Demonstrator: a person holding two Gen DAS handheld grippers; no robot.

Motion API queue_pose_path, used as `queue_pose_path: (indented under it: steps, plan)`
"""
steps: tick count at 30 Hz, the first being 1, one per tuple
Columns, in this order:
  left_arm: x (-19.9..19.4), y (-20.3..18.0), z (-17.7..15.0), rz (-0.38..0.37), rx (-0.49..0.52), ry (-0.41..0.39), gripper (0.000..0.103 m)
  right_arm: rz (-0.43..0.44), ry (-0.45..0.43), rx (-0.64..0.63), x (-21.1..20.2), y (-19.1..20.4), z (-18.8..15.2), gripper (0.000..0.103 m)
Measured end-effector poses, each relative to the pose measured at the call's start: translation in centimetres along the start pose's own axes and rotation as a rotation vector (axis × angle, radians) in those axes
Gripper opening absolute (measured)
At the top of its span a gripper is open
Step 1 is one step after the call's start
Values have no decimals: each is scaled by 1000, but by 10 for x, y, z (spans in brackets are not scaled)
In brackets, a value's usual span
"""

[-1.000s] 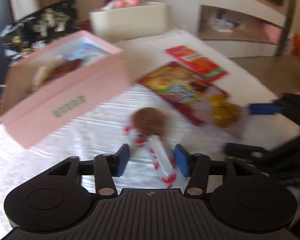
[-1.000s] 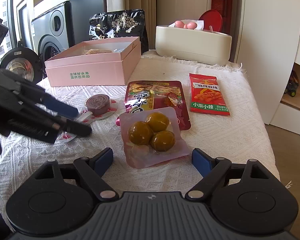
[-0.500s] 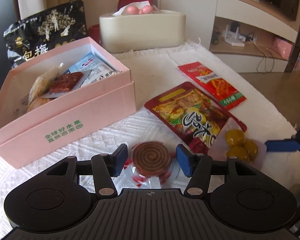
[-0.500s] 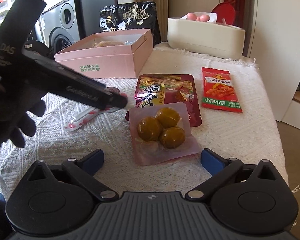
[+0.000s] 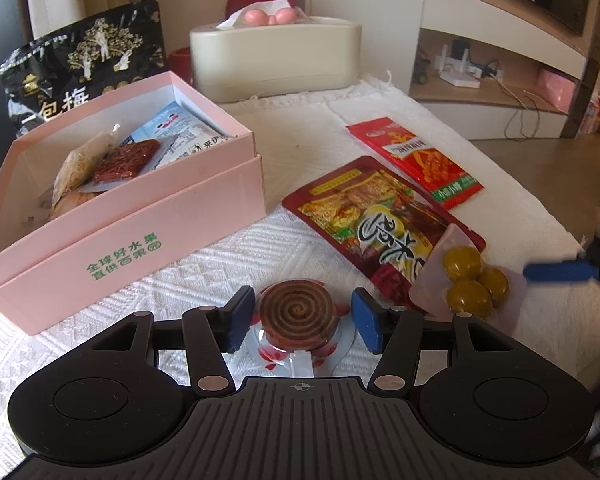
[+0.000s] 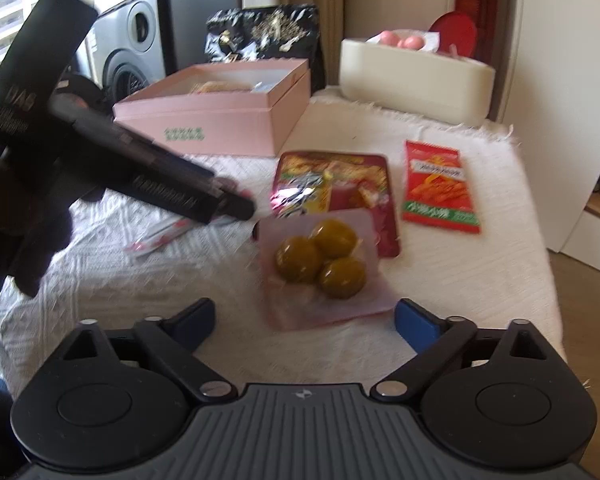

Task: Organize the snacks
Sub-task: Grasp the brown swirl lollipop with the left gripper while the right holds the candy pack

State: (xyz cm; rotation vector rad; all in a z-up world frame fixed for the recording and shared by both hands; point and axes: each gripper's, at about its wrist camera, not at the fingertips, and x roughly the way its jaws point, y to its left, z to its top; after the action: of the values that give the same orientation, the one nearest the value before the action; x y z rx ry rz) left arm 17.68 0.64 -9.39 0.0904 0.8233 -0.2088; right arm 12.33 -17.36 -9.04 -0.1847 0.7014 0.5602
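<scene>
Two views along hand-held grippers, over a table (image 5: 300, 152) spread with a white textured cloth.

Left gripper (image 5: 302, 320): blue pads standing apart, either side of a brown spiral snack roll (image 5: 298, 314) in clear red-printed wrap, with a sliver of gap visible on both sides, so apparently not yet pinched. Roll resting on the cloth, just in front of an open pink box (image 5: 140, 236).

Right gripper (image 6: 304, 320): spread wide and closing, nothing pressed between the pads. Just ahead, a clear pouch of three green olive-like fruits (image 6: 320, 260), lying partly over a dark red printed snack packet (image 6: 336, 188). Beside that, a narrower red and green spicy-snack packet (image 6: 440, 188), flat on the cloth and apart from the others.

Already inside the pink box: a reddish dried-meat slab (image 5: 126, 160), a pale blue and white packet (image 5: 180, 132), and a clear bag of something beige (image 5: 76, 164), contents hard to make out.

Behind the box, a black bag with gold figures (image 5: 88, 68) and a cream tissue holder (image 5: 276, 56).

Judged progress: partway through. Several snacks boxed; four left on the cloth, namely the spiral roll, the fruit pouch and the two red packets. Next likely steps: closing on the roll and on the pouch, then carrying each to the box.
</scene>
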Motion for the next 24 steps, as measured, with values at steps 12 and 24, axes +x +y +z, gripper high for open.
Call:
queue_pose_path:
  steps: [12,24]
  plan:
    - [-29,12,-28,-54,-61,-43,50,-24,9,3,17,-4,20,71]
    - [-106,14,-63,-44,-101,-145,50,15,-68,-125,-35,26,33,24]
